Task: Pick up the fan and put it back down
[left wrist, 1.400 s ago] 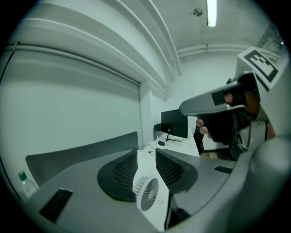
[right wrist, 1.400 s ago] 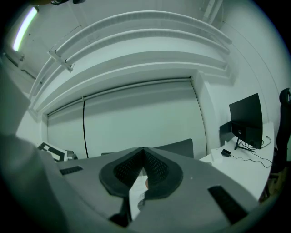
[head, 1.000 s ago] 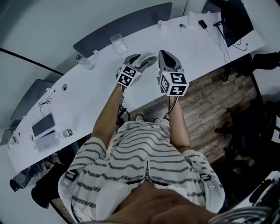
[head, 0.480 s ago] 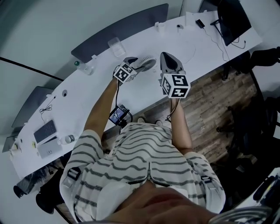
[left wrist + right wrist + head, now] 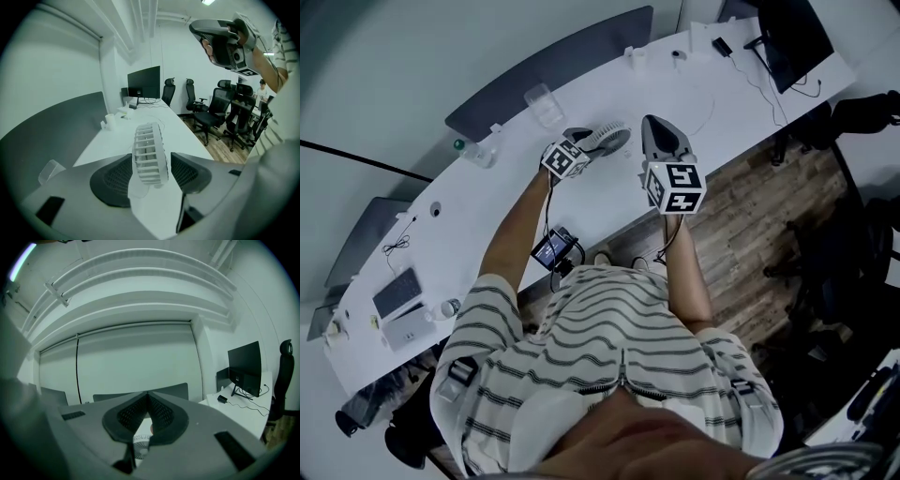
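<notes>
A small white fan [image 5: 150,154] stands upright on the white desk [image 5: 487,216], edge-on between the jaws of my left gripper [image 5: 151,174]. The jaws stand wide, one on each side of the grille, and a sliver of desk shows beside it. In the head view the fan [image 5: 609,139] lies just past the left gripper [image 5: 581,141]. My right gripper [image 5: 651,122] hovers to the right of the fan, with its jaws shut. In the right gripper view its tips [image 5: 147,394] meet, and a bit of the fan [image 5: 140,444] shows below them.
A clear cup [image 5: 542,101] and a green-capped bottle [image 5: 469,150] stand at the back by the dark partition [image 5: 553,66]. A monitor [image 5: 144,84] and cables sit further along the desk. Office chairs [image 5: 211,112] stand on the wood floor to the right.
The left gripper has reached further out over the desk and sunk, with the fan going down with it. The right gripper has stayed about where it was.
</notes>
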The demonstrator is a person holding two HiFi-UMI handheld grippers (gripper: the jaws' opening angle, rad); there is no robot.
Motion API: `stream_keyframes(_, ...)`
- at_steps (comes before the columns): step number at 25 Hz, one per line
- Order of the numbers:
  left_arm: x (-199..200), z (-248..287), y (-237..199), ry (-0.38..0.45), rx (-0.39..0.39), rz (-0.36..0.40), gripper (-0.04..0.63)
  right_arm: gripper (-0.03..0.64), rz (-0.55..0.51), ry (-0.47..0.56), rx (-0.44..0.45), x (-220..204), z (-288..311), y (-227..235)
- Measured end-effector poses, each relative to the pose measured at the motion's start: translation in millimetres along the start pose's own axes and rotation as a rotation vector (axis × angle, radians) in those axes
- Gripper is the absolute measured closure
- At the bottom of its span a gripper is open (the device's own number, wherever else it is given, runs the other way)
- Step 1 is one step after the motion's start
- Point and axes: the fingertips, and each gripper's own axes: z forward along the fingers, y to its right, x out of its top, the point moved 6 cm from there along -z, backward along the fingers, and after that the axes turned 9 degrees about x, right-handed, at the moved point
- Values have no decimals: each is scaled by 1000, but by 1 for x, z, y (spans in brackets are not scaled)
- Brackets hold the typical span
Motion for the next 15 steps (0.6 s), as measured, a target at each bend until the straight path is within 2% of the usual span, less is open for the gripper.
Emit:
stream_keyframes(6, -7, 16, 0, -44, -44, 4, 338, 606, -4, -7, -21, 0, -1, 2)
stream_keyframes(9, -8, 24, 1, -57, -25, 2, 345, 606, -7, -12, -34, -1, -4, 6)
stream_keyframes(15, -4, 28, 2, -74, 15, -57, 364, 606, -5, -26, -53, -6, -10, 10)
